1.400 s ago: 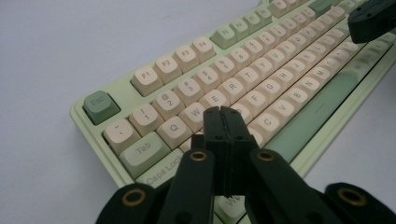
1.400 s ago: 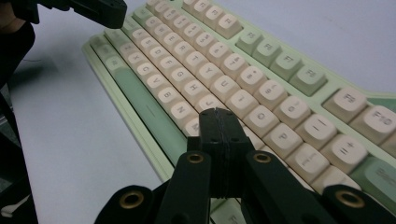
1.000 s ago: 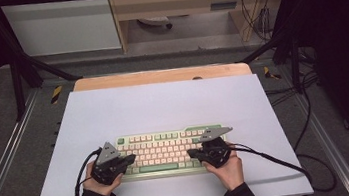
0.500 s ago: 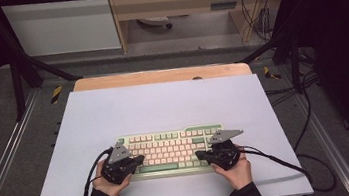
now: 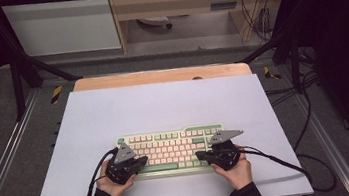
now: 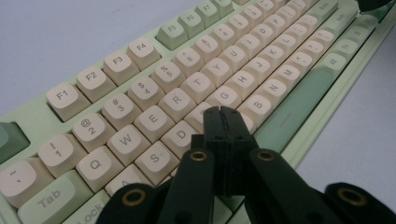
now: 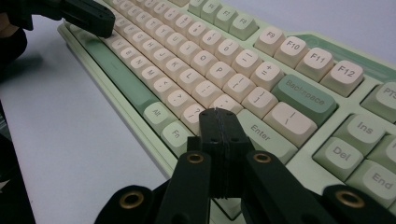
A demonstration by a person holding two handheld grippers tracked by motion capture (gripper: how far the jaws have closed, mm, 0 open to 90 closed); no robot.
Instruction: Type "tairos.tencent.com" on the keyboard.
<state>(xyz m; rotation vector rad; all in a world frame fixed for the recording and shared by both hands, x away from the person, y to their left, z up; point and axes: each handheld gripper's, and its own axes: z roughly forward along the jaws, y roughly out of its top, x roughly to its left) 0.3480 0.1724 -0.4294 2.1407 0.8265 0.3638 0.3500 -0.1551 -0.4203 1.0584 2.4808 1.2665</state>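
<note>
A pale green keyboard (image 5: 170,144) with cream keys lies near the front of the white table top. My left gripper (image 5: 142,161) rests over its left end, jaws shut with nothing between them. In the left gripper view the closed tips (image 6: 221,112) sit just above the keys (image 6: 177,102) around F and V. My right gripper (image 5: 200,156) is over the right end, also shut and empty. In the right gripper view its tips (image 7: 218,113) hover by the slash key, left of Enter (image 7: 261,135). The left gripper (image 7: 88,16) shows far off there.
The white sheet (image 5: 163,104) covers a wooden table whose bare edge (image 5: 160,76) shows at the back. Cables (image 5: 281,163) trail from the right gripper across the sheet to the right. Dark frame legs and a cabinet (image 5: 63,26) stand beyond the table.
My left gripper has edged a little to the right over the keyboard's left end. The right gripper has barely shifted. Both stay shut.
</note>
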